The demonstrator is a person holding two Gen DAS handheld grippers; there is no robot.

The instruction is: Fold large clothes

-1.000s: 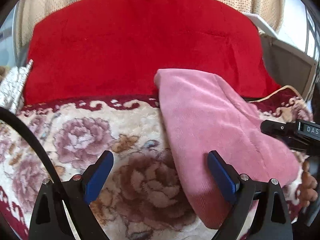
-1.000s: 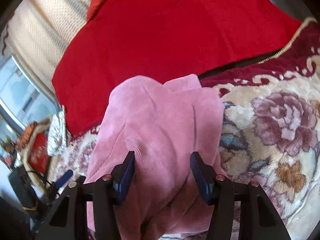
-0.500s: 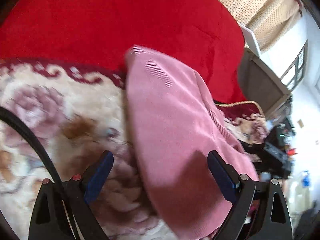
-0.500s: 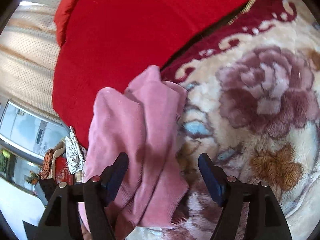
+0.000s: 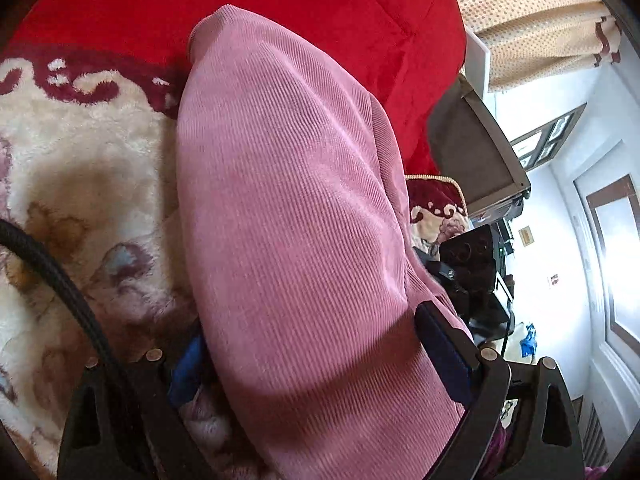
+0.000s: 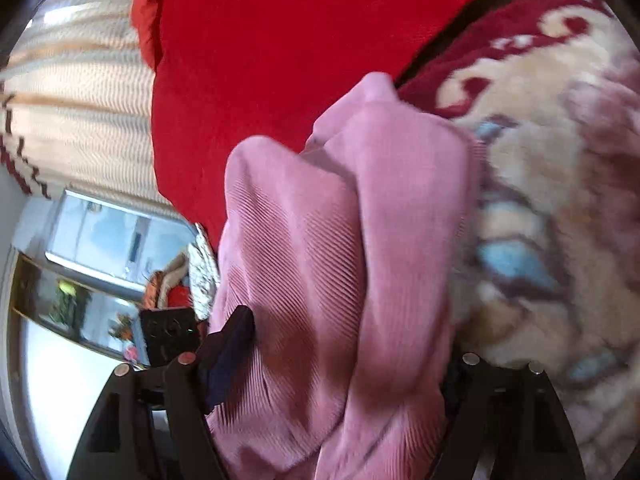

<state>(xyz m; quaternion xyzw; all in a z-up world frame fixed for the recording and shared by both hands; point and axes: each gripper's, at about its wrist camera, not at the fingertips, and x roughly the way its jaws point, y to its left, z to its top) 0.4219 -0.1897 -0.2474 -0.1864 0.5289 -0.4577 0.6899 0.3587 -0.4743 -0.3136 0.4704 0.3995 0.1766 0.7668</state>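
A folded pink corduroy garment [image 5: 288,208] lies on a floral plush blanket [image 5: 80,152]. It fills the space between the wide-open fingers of my left gripper [image 5: 316,352], which reaches around its near end. In the right wrist view the same garment [image 6: 340,264] bulges between the wide-open fingers of my right gripper [image 6: 344,344], its folded layers visible. The jaws of both grippers stand apart on either side of the cloth. The right gripper's body [image 5: 468,256] shows at the garment's right side in the left view.
A red blanket [image 5: 280,8] covers the surface behind the garment. A dotted beige curtain [image 5: 528,20] hangs at the back. A dark chair or stand [image 5: 472,152] is at the right, a window and clutter [image 6: 120,260] at the left of the right view.
Both grippers have moved in closer and tilted toward each other around the pink garment. The garment now fills the gap between each pair of fingers.
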